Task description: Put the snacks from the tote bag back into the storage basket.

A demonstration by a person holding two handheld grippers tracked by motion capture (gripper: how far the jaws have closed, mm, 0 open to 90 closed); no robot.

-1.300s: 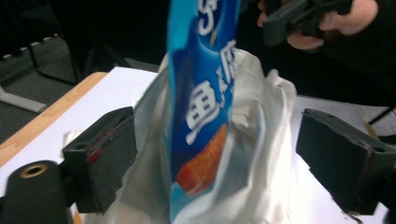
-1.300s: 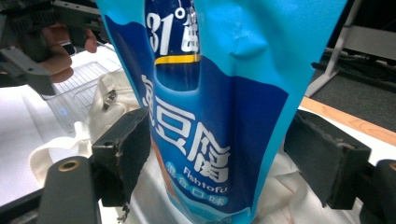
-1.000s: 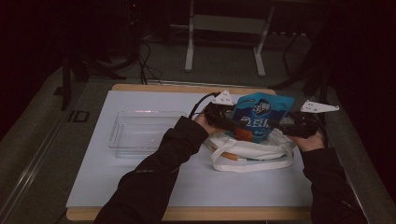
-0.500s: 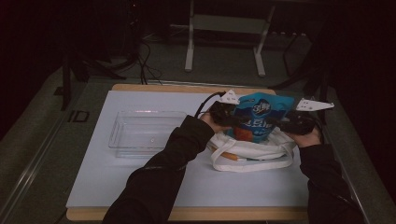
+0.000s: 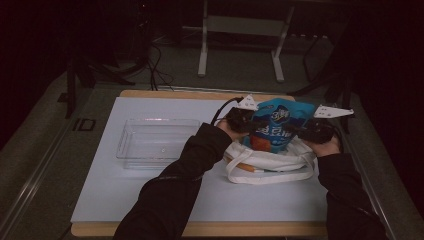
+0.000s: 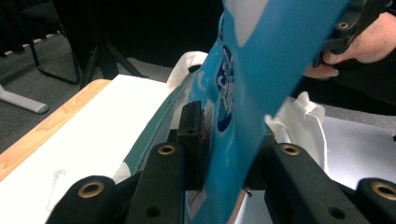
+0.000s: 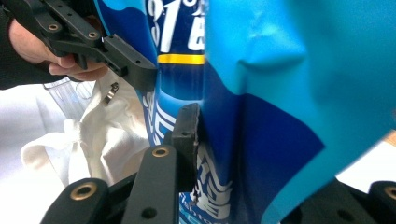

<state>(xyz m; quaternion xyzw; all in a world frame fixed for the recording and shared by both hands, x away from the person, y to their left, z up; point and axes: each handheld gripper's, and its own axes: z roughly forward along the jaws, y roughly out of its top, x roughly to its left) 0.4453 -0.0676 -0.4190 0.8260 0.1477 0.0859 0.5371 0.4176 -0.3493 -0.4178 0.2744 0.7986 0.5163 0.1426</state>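
Your left gripper [image 5: 250,121] and right gripper [image 5: 302,129] have both just been closing, and each now pinches the blue snack bag [image 5: 274,127] from its own side, at 9 and 3 o'clock. The bag stands upright over the white cloth bag [image 5: 270,162], at 3 o'clock from the clear tray [image 5: 155,142].

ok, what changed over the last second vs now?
Both grippers' jaws have just been closing: left gripper and right gripper now pinch the blue snack bag from either side above the white tote bag. Hands barely moved; clear tray unchanged.
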